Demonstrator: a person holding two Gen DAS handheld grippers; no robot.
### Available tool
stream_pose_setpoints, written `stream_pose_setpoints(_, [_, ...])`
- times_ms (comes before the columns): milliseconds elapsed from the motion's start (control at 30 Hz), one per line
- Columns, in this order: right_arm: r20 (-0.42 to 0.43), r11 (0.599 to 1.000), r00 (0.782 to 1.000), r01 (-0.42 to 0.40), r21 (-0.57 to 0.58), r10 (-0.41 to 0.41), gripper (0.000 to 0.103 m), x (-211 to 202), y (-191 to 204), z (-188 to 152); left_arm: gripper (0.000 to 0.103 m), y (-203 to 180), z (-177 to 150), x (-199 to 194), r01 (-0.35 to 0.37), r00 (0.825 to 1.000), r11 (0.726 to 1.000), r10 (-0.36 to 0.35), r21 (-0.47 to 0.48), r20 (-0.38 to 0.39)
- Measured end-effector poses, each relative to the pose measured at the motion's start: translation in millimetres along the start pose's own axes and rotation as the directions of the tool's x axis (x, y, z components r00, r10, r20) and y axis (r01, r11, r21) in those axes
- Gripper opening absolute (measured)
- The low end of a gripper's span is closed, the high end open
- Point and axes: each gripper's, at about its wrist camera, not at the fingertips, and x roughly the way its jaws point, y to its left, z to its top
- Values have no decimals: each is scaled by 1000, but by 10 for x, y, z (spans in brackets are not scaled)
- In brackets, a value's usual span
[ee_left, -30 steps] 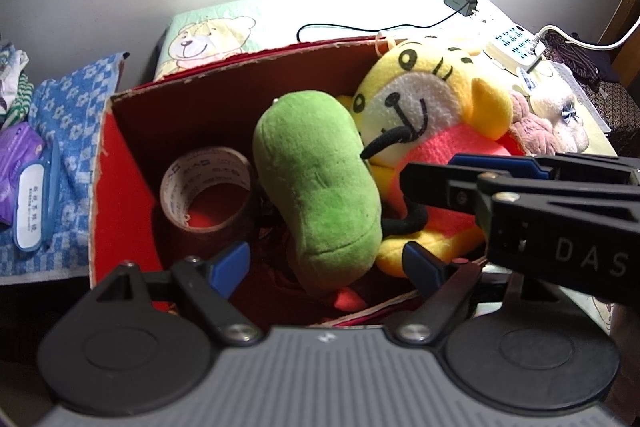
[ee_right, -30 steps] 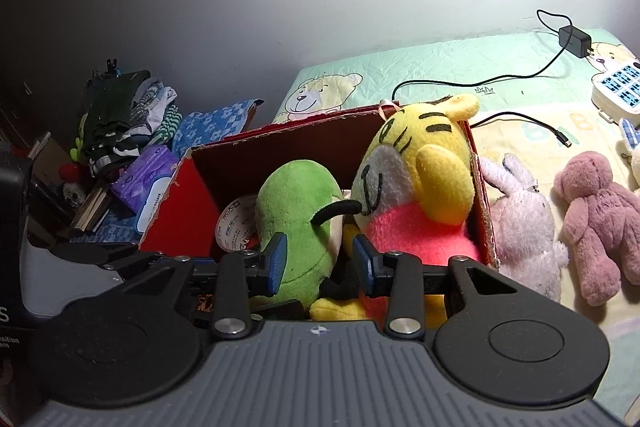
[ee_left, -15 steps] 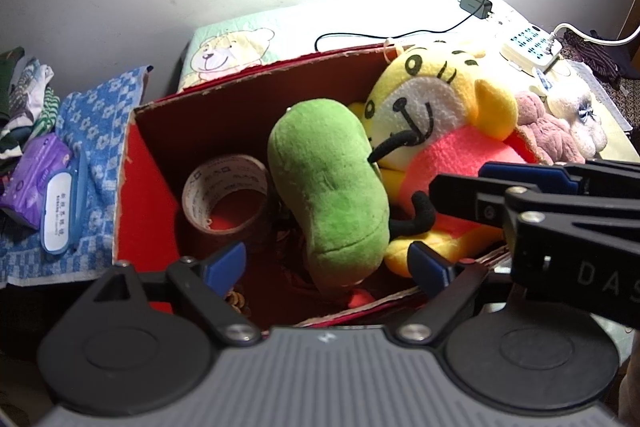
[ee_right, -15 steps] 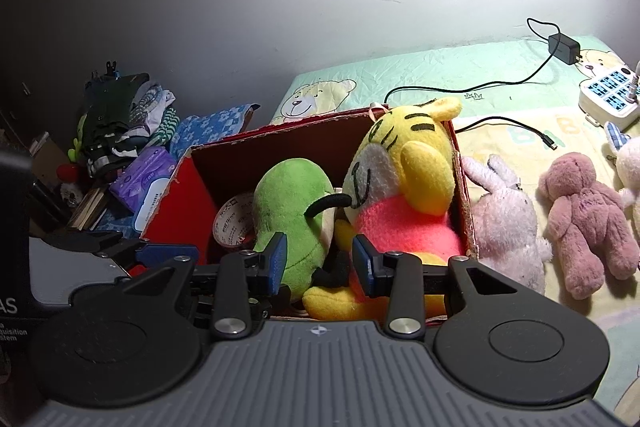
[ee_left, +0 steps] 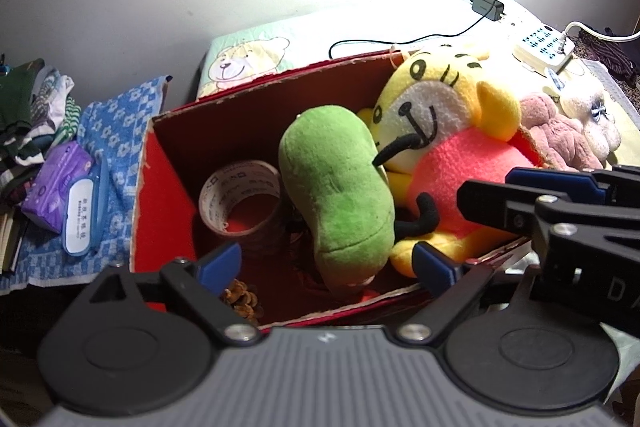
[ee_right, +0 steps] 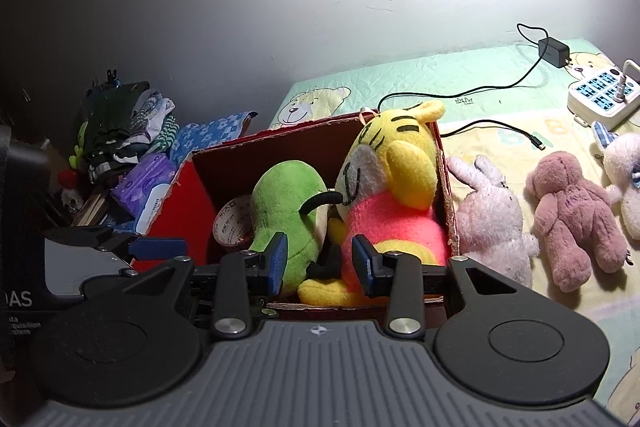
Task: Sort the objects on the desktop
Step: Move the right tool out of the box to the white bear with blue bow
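Observation:
A red cardboard box (ee_left: 240, 123) holds a green plush (ee_left: 336, 195), a yellow tiger plush with a pink belly (ee_left: 448, 131) and a roll of brown tape (ee_left: 240, 203). My left gripper (ee_left: 326, 265) hangs open above the box's near edge, holding nothing. My right gripper (ee_right: 320, 261) is open too, a narrower gap, in front of the box (ee_right: 280, 151) with the green plush (ee_right: 284, 203) and tiger (ee_right: 400, 163) behind it. On the bed right of the box lie a pale pink rabbit (ee_right: 492, 219), a mauve bear (ee_right: 572, 219) and a white plush (ee_right: 624, 175).
A white power strip (ee_right: 600, 95), a black charger (ee_right: 554, 47) and its cable (ee_right: 492, 125) lie on the bedsheet behind the toys. Left of the box are a blue patterned cloth (ee_left: 116, 131), a purple wipes pack (ee_left: 60, 183) and piled clothes (ee_right: 120, 123). A wall stands behind.
Both grippers have drawn back from the box, so it looks smaller and more of the bed shows on the right. The toys in the box have not moved.

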Motion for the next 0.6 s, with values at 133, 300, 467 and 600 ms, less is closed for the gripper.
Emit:
stream_pose_setpoints(133, [9, 1000, 1000, -1, 6, 1, 40, -21, -9, -1, 98, -3, -1, -49, -19, 1000, 1000, 19, -3, 10])
stream_pose_setpoints(300, [14, 1000, 1000, -2, 10, 2, 40, -37, -11, -3, 99, 9, -2, -97, -46, 999, 999, 46, -5, 19])
stream_pose_setpoints(467, [14, 1000, 1000, 0, 7, 0, 40, -54, -8, -10, 99, 22, -16, -115, -53, 998, 999, 53, -7, 15])
stream_pose_setpoints(600, [19, 1000, 1000, 6, 6, -7, 40, -90, -4, -27, 99, 10, -32, -134, -63, 998, 998, 63, -3, 17])
